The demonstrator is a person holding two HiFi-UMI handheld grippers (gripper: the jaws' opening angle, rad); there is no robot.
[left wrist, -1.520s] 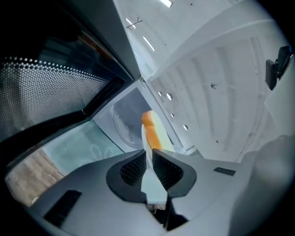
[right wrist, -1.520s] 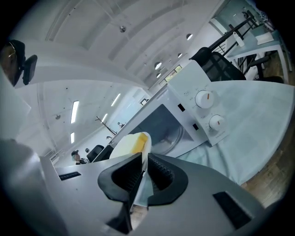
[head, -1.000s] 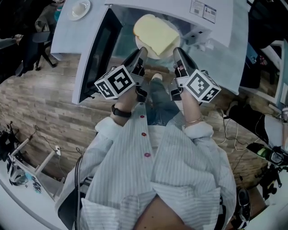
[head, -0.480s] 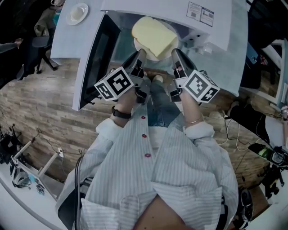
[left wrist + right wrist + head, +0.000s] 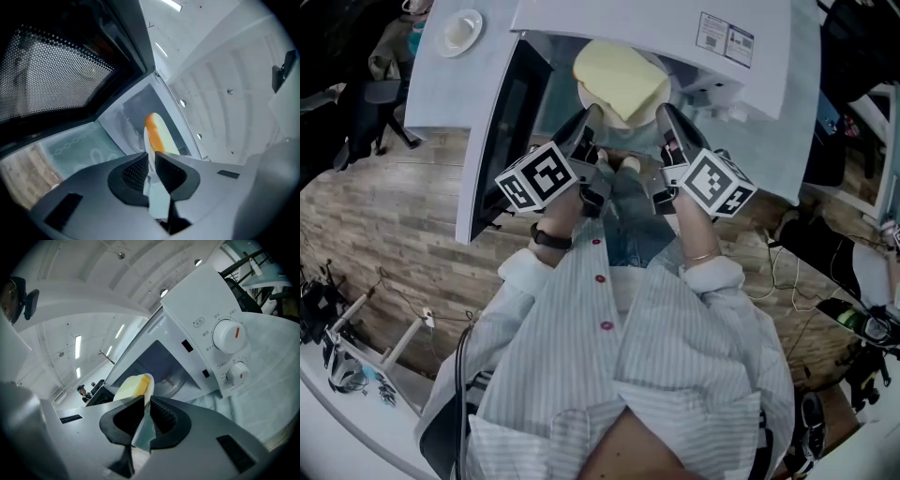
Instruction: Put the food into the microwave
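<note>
A white plate carrying a pale yellow slab of food is held at the mouth of the microwave, whose door is swung wide open to the left. The plate is gripped from both sides. The left gripper is clamped on the plate's near-left rim. In the left gripper view its jaws are seen closed down onto the thin white edge of the plate, with the food showing beyond them and the dark mesh of the door above. The right gripper is clamped on the near-right rim. In the right gripper view its jaws are likewise pressed onto the plate's edge, with the food just past them and two knobs seen on the control panel at the right. Whether the plate rests on the cavity floor cannot be told. The microwave stands on a light counter, where a small dish sits at the far left.
</note>
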